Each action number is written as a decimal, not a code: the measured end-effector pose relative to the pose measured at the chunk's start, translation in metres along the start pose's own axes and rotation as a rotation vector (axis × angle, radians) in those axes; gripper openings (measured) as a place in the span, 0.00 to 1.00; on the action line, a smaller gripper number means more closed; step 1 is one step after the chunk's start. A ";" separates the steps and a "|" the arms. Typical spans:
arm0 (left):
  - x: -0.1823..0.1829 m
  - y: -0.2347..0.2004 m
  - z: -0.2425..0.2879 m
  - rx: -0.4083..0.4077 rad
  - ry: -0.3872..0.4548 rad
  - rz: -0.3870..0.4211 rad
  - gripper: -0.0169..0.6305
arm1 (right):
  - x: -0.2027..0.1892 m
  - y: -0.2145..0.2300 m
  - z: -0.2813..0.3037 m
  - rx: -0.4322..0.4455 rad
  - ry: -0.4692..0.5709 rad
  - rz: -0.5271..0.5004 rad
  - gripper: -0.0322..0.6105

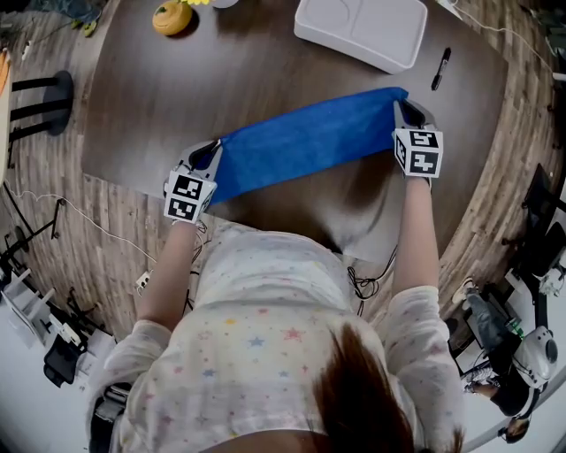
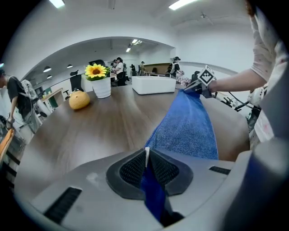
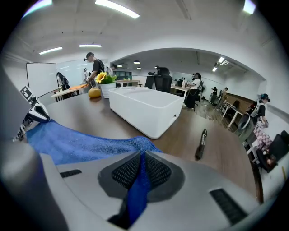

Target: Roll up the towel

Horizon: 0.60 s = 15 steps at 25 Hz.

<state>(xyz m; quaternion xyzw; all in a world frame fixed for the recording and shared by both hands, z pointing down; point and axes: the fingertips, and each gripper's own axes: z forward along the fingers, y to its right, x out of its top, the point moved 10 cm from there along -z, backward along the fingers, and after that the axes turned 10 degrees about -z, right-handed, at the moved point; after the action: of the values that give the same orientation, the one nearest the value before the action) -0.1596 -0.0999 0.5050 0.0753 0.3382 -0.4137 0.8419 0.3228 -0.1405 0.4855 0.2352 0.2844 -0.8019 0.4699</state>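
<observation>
A person is holding 1 gripper in each hand. The left gripper (image 2: pixel 146 155) is squeezing shut on 1 end of the blue towel (image 1: pixel 309 142). The right gripper (image 3: pixel 140 164) is squeezing shut on the other end. In each gripper view a bit of blue cloth is poking out between the 2 black pads.

The towel is stretching in 1 long strip from gripper to gripper, and it is not rolled yet. It is hanging over the brown surface (image 1: pixel 265 71), on the person's side of the white box (image 1: pixel 363 31). I cannot tell if its middle is touching the surface. The end in the right gripper is sitting near the box. The end in the left gripper is reaching well away from the box, close to the edge of the surface.

A black pen (image 1: pixel 440 68) is lying just beside the box, on its right in the head view. An orange round thing (image 1: pixel 171 18) is sitting well to the left of the box. A white pot with a sunflower (image 2: pixel 100 81) is standing between the orange thing and the box
</observation>
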 end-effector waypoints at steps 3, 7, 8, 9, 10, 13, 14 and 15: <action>-0.002 -0.012 -0.006 0.038 0.033 -0.061 0.08 | 0.017 -0.003 0.010 0.016 0.022 -0.032 0.10; -0.002 -0.022 -0.008 0.062 0.038 -0.039 0.08 | 0.032 -0.011 0.020 0.000 0.036 -0.045 0.11; -0.002 -0.023 -0.007 0.066 0.035 -0.022 0.09 | 0.033 -0.012 0.020 -0.009 0.036 -0.040 0.13; -0.002 -0.022 -0.006 0.073 0.032 -0.011 0.09 | 0.033 -0.013 0.018 -0.015 0.037 -0.034 0.15; -0.002 -0.021 -0.006 0.080 0.032 -0.007 0.12 | 0.030 -0.013 0.015 -0.019 0.039 -0.025 0.17; -0.005 -0.024 -0.009 0.087 0.063 -0.031 0.21 | 0.018 -0.009 -0.006 -0.041 0.056 0.015 0.23; -0.006 -0.026 -0.012 0.084 0.072 -0.042 0.23 | 0.013 -0.008 -0.014 -0.050 0.058 0.030 0.24; -0.007 -0.028 -0.016 0.079 0.076 -0.051 0.23 | 0.008 -0.007 -0.023 -0.055 0.056 0.044 0.24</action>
<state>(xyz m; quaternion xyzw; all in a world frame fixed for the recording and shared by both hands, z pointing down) -0.1917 -0.1073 0.5015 0.1157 0.3551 -0.4448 0.8140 0.3158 -0.1271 0.4655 0.2507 0.3143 -0.7762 0.4856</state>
